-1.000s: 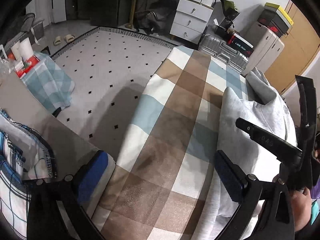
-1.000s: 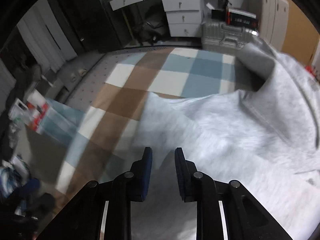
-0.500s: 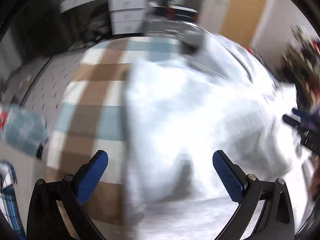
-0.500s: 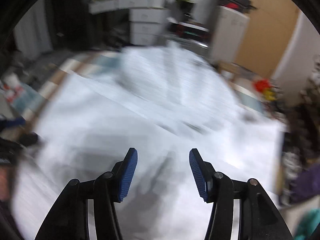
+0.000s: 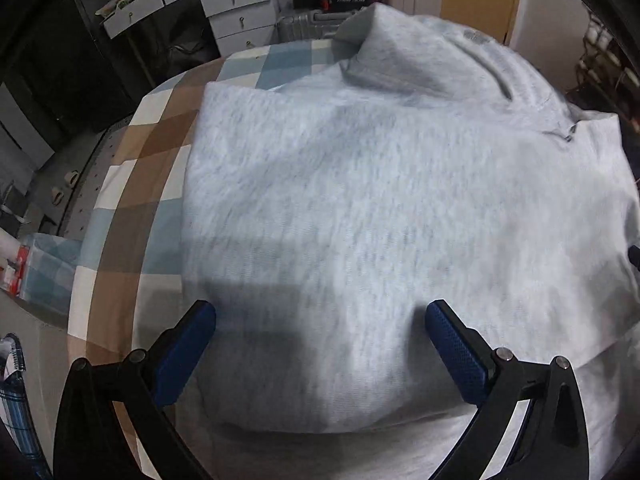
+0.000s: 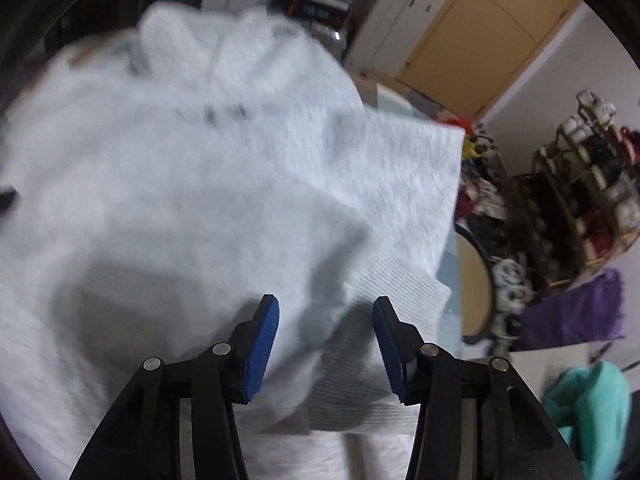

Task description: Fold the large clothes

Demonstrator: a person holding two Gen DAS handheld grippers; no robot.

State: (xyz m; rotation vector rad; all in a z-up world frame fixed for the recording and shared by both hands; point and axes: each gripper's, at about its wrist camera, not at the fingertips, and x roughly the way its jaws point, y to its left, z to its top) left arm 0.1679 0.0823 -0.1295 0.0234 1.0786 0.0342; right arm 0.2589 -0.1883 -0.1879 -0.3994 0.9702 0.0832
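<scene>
Left wrist view: the left tool (image 5: 320,350) hangs wide and empty over the grey sweatshirt (image 5: 380,200), spread on the checked bedcover (image 5: 132,216). The right tool (image 6: 326,346), half open after widening then narrowing a little, straddles a ribbed cuff (image 6: 384,320) unpinched. Closing off-centre could drag the top layer and undo the fold. No writing is readable.

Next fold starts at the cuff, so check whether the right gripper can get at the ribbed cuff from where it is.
Probably yes. The right gripper stands open just above the ribbed cuff, which lies on top of the grey sweatshirt with nothing over it.
</scene>
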